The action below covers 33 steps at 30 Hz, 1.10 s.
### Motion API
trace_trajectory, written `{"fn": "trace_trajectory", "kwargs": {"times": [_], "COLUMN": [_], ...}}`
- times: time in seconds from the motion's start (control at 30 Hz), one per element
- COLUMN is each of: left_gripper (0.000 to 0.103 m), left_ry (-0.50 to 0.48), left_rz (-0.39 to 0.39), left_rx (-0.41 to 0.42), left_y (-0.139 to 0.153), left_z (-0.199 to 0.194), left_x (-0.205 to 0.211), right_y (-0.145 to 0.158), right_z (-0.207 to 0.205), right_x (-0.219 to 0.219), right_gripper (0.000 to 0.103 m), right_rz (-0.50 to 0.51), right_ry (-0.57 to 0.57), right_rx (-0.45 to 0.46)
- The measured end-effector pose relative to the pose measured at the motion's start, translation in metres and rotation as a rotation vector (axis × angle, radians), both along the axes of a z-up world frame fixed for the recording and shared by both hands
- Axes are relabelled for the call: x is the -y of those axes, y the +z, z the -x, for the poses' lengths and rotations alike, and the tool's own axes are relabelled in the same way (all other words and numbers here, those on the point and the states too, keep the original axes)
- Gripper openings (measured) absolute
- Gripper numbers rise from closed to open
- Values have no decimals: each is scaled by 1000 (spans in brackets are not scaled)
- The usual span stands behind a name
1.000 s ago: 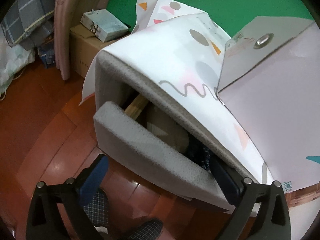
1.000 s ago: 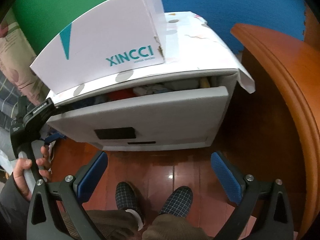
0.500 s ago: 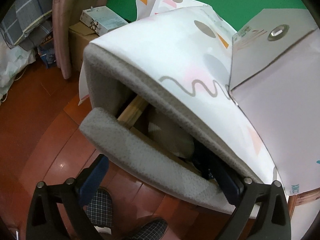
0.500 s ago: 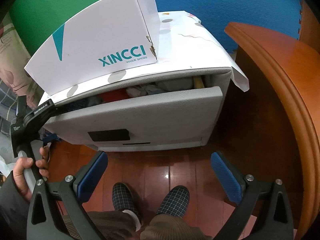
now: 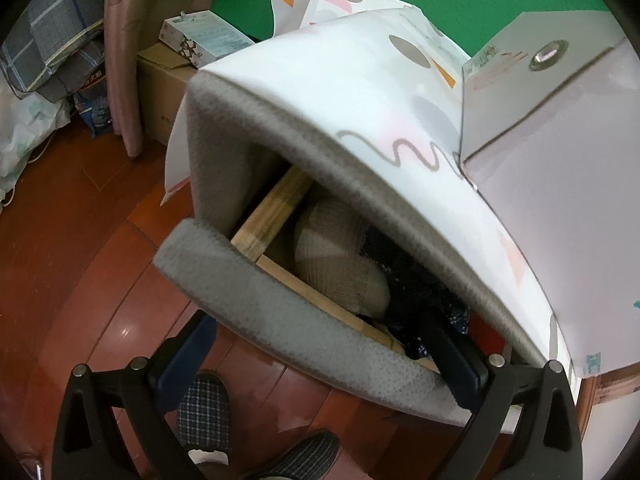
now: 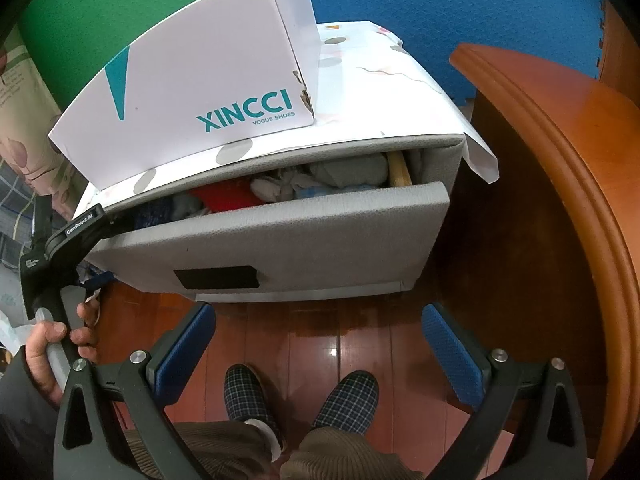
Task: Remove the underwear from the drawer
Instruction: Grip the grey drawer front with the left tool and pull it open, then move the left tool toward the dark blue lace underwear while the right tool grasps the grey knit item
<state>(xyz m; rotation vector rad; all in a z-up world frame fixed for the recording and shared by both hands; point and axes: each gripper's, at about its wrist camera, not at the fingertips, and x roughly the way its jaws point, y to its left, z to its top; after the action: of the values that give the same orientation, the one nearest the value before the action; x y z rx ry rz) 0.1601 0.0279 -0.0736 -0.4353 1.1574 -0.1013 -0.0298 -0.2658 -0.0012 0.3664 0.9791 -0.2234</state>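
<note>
The grey padded drawer front (image 5: pixel 280 320) (image 6: pixel 280 240) of a small cabinet stands partly pulled out. Inside lie folded clothes: a beige striped piece (image 5: pixel 340 260), a dark blue patterned piece (image 5: pixel 420 292), and red (image 6: pixel 228 196) and grey (image 6: pixel 344 172) pieces. My left gripper (image 5: pixel 320 348) is open and straddles the drawer front, with its right finger (image 5: pixel 448 352) hooked inside over the edge and its left finger outside. It also shows at the drawer's left corner in the right wrist view (image 6: pixel 84 232). My right gripper (image 6: pixel 316 340) is open and empty in front of the drawer.
A white XINCCI shoebox (image 6: pixel 192 92) (image 5: pixel 560 160) sits on the cabinet's patterned cover. A wooden furniture edge (image 6: pixel 560 160) stands close on the right. A cardboard box (image 5: pixel 168 92) and curtain (image 5: pixel 124 60) are to the left. The person's slippered feet (image 6: pixel 300 396) are below on the wooden floor.
The drawer has slid further out, drawn by my left gripper, and more of the clothes inside show. My right gripper has stayed open in front.
</note>
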Motion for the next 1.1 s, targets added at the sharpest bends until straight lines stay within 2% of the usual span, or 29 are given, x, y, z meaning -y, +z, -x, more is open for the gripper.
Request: {"fn": "trace_trajectory", "kwargs": {"times": [0.23, 0.87, 1.1], "left_gripper": [103, 103, 103], "left_ry": [-6, -22, -25], "left_rz": [-3, -8, -9], "left_rx": [-6, -24, -39], "left_y": [0, -2, -3], "left_z": [18, 109, 129], "left_x": [-7, -42, -49], "right_y": [2, 18, 20], "right_z": [3, 10, 10], "right_x": [1, -1, -1], "right_gripper": [102, 102, 102], "right_rz": [-3, -20, -18], "right_ry": [-2, -1, 5], "right_rx": [15, 69, 67]}}
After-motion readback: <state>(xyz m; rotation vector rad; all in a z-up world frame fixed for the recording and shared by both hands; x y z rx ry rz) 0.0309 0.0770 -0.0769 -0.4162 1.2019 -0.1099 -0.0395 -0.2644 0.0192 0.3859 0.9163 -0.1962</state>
